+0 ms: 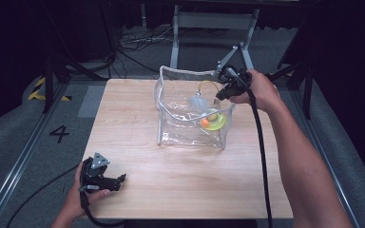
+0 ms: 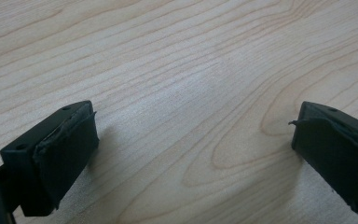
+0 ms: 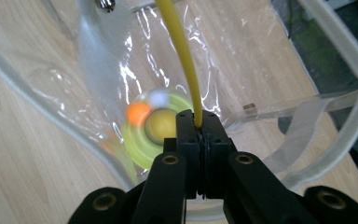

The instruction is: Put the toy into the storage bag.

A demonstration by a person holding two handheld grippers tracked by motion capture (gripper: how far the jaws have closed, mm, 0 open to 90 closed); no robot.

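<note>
A clear plastic bag (image 1: 190,128) stands open on the wooden table (image 1: 138,118), right of centre. Inside it lies a round yellow-green toy (image 1: 213,119) with an orange ball; the right gripper view looks down on that toy (image 3: 156,128). My right gripper (image 1: 220,94) hovers over the bag's right rim, shut on a thin yellow cord (image 3: 182,56) that runs away from the closed jaws (image 3: 198,127). In the high view the cord (image 1: 208,84) loops above the bag. My left gripper (image 1: 122,179) rests at the table's front left, open, with bare wood between its pads (image 2: 70,154).
A metal frame (image 1: 214,28) and cables on the floor stand behind the table. Rails run along both sides of the table. A "4" (image 1: 59,134) is marked on the floor at left. The person's right forearm (image 1: 304,156) crosses the table's right edge.
</note>
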